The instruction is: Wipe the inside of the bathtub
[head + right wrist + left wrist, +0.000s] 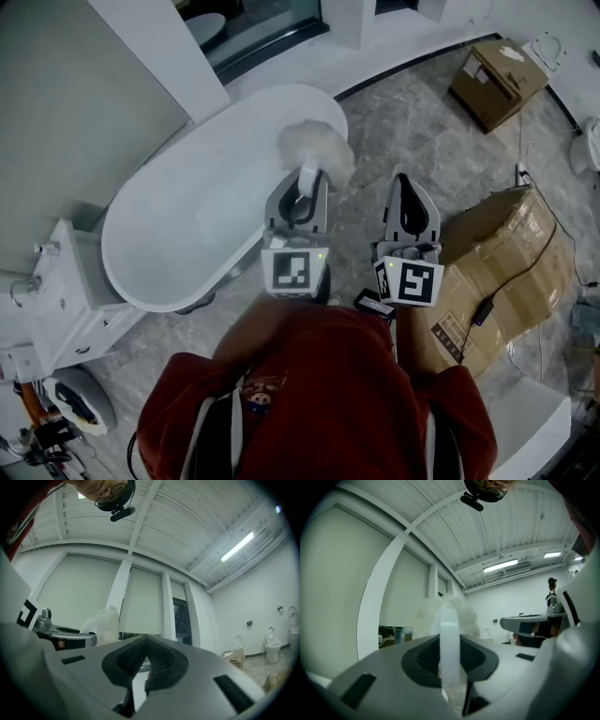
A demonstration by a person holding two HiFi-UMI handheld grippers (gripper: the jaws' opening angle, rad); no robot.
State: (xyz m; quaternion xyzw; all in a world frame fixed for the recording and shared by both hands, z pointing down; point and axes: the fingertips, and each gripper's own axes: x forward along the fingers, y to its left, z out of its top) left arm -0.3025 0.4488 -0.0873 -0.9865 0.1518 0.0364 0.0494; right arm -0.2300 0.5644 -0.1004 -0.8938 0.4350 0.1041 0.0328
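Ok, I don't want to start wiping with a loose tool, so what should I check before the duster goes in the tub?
1. Grip: left gripper shut on the duster handle: ok.
2. Spare: right gripper shut, holding nothing: ok.
3. Contact: duster head against the bathtub inside: not ok, held in the air.
4. Footing: cardboard at the right clear of the feet: cannot tell.

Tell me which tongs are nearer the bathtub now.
Left. The left tongs, shut on the fluffy brush, sit at the rim of the bathtub; the right tongs, shut and empty, hang farther right over the floor.
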